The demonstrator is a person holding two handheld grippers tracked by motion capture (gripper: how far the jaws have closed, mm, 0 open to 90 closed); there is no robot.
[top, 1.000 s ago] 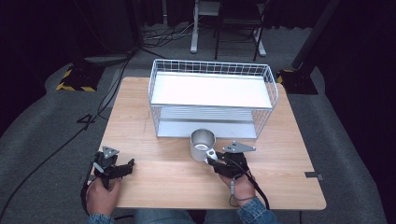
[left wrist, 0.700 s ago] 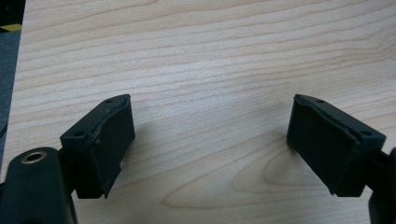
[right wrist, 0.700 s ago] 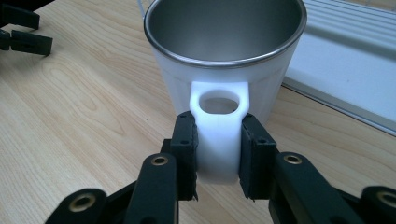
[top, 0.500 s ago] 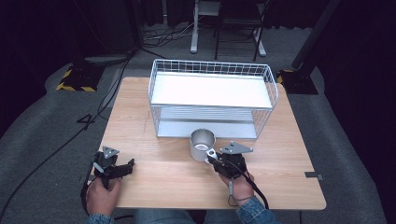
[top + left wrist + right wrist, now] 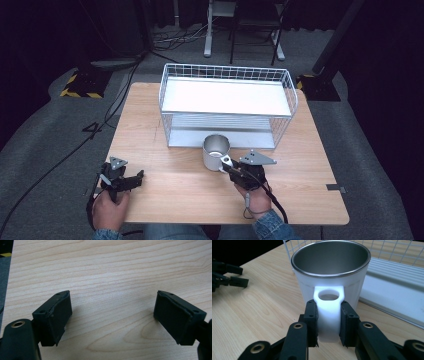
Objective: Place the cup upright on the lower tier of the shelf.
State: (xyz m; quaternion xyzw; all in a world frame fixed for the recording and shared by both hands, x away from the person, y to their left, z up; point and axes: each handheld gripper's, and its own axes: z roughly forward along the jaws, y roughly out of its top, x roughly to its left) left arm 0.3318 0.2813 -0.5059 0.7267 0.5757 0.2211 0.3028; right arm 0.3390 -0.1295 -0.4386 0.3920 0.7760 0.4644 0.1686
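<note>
Here the white mug (image 5: 330, 277) with its steel lining stands upright on the wooden table (image 5: 310, 165), just in front of the white wire basket (image 5: 227, 97). The right gripper (image 5: 329, 323) has just closed its jaws and clamps the mug's handle (image 5: 329, 312). The left gripper (image 5: 112, 315), well apart near the table's front left corner, has its jaws spread wide over bare wood.

One cup (image 5: 216, 151), one wire rack (image 5: 227, 106), two tools.
</note>
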